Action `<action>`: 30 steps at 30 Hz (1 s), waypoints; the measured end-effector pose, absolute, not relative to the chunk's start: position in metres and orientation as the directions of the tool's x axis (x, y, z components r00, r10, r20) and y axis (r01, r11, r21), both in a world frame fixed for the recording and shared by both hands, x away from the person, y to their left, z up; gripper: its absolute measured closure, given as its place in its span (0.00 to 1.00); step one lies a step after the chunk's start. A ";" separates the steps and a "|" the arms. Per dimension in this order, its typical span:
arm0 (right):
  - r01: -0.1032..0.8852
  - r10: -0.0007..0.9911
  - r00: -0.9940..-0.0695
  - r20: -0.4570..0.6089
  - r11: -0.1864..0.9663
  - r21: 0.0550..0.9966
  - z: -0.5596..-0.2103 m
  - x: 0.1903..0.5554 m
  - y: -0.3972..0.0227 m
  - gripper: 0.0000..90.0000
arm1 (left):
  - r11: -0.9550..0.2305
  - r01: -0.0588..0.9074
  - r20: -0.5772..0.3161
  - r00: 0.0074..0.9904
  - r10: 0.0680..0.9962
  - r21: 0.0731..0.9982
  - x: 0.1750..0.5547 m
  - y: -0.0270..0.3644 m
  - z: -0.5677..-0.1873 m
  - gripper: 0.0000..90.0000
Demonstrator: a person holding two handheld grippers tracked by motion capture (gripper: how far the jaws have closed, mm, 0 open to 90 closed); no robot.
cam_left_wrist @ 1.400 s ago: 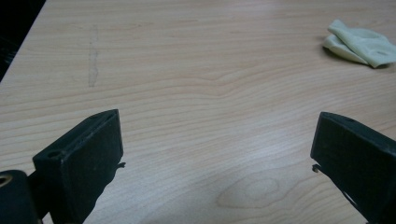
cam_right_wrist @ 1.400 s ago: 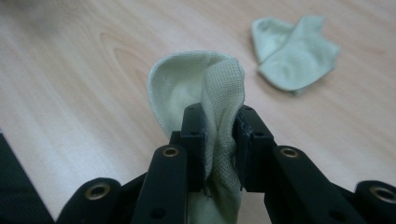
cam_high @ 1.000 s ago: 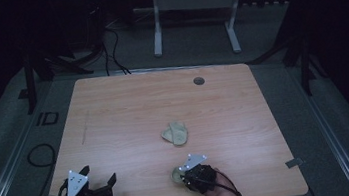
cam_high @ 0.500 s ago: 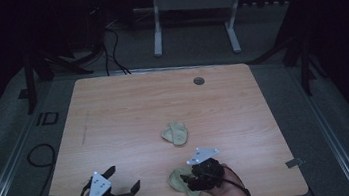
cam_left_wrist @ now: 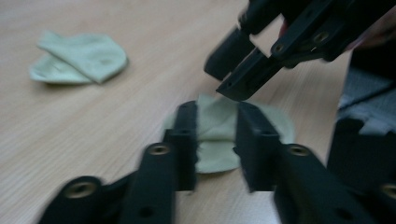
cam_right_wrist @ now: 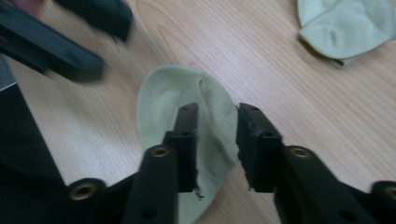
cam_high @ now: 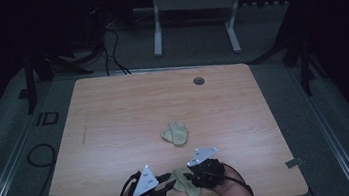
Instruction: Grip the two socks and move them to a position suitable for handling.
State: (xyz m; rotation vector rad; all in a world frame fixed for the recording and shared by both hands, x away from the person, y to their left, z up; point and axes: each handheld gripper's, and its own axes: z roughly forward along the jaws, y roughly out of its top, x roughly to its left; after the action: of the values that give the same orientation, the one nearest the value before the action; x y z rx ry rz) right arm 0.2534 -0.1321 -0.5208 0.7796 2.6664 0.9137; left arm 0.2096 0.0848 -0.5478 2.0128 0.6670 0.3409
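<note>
Since the earlier frame, the left gripper (cam_high: 169,187) has been brought across to the sock (cam_high: 185,183) at the near edge beside the right gripper (cam_high: 188,177).

Left gripper view: jaws just narrowed, sock (cam_left_wrist: 219,133) between them, grasp unclear.

Right gripper view: jaws just closing astride the sock (cam_right_wrist: 187,121), grasp unclear; bare table (cam_right_wrist: 303,88) beyond.

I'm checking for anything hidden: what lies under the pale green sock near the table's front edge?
Around the pale green sock only the bare wooden table shows. The patch beneath the sock is covered by fabric, so nothing there can be seen.
</note>
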 end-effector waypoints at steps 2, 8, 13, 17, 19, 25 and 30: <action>0.416 0.544 -0.838 -0.029 0.674 0.610 -0.525 0.255 -0.130 0.72 | -0.441 0.328 -0.014 0.815 0.580 0.835 0.217 0.079 -0.554 0.86; 0.420 0.517 -0.856 -0.011 0.707 0.569 -0.536 0.258 -0.127 0.71 | -0.499 0.382 -0.017 0.806 0.591 0.778 0.231 0.076 -0.565 0.98; 0.405 0.494 -0.869 -0.023 0.738 0.540 -0.545 0.255 -0.125 0.86 | -0.539 0.408 -0.018 0.809 0.588 0.737 0.235 0.071 -0.569 0.98; 0.405 0.503 -0.863 -0.036 0.733 0.547 -0.539 0.253 -0.129 0.92 | -0.538 0.422 -0.035 0.809 0.587 0.730 0.235 0.070 -0.570 0.99; 0.401 0.507 -0.861 -0.040 0.725 0.560 -0.533 0.252 -0.132 0.92 | -0.535 0.426 -0.035 0.805 0.593 0.730 0.235 0.070 -0.570 0.99; 0.414 0.549 -0.835 -0.046 0.680 0.605 -0.519 0.251 -0.145 0.92 | -0.526 0.437 -0.051 0.802 0.596 0.729 0.234 0.070 -0.570 0.99; 0.432 0.587 -0.809 -0.045 0.644 0.631 -0.511 0.250 -0.162 0.92 | -0.525 0.440 -0.058 0.804 0.592 0.729 0.231 0.068 -0.570 0.99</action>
State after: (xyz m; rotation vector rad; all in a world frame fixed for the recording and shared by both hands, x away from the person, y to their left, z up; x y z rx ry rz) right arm 0.2496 -0.1615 -0.5107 0.8268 2.6190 0.9100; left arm 0.2312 0.0682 -0.5703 2.2093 0.7568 0.2510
